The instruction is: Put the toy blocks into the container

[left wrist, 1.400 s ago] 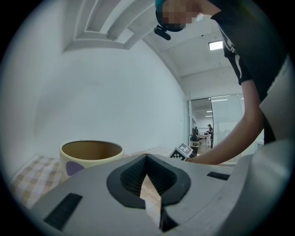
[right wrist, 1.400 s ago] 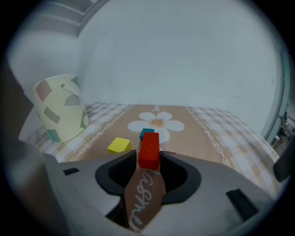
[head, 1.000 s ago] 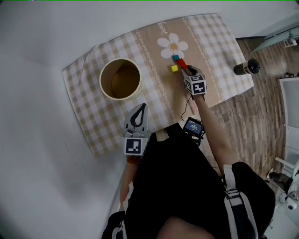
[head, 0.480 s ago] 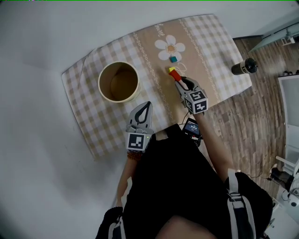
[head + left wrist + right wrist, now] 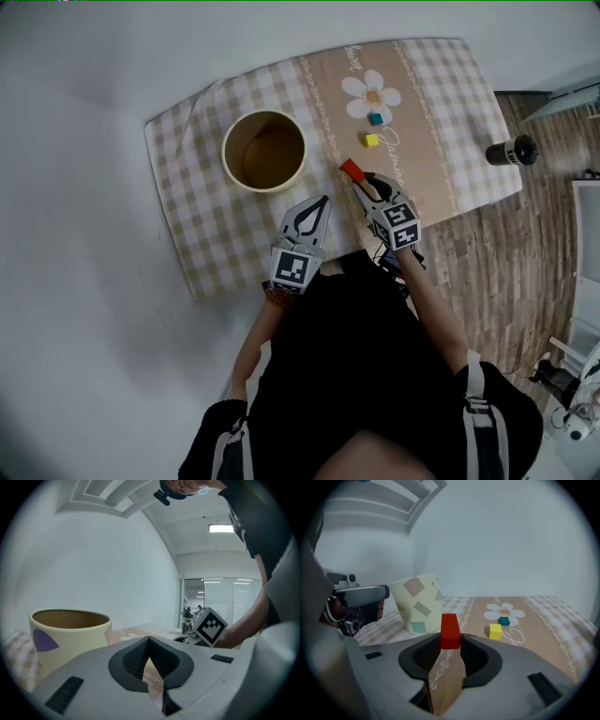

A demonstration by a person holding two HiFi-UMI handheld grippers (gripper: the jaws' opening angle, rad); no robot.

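- Block, red, rectangular and hard-edged (image 5: 450, 630), stands upright, clamped between the jaws of the right gripper (image 5: 450, 643). The pads press its lower half and the top half sticks out above them.
- In the head view this red block (image 5: 352, 170) sits near the right of the round cream container (image 5: 226, 156), not yet over its open mouth.
- It looks rigid, light and smooth-sided, so it probably needs only a modest squeeze. Its flat opposite faces are the safest place to grip; a hold near one end could let it pivot.
- Small yellow cube (image 5: 372, 141) and small teal cube (image 5: 376, 119) lie farther right of the container on the beige checked tablecloth (image 5: 206, 220). They are close together but apart. Both look equally stiff and light, best taken across two flat sides.
- Left gripper (image 5: 323, 201) hovers just below the container, its jaw tips together with nothing between them.
- The container appears empty inside.
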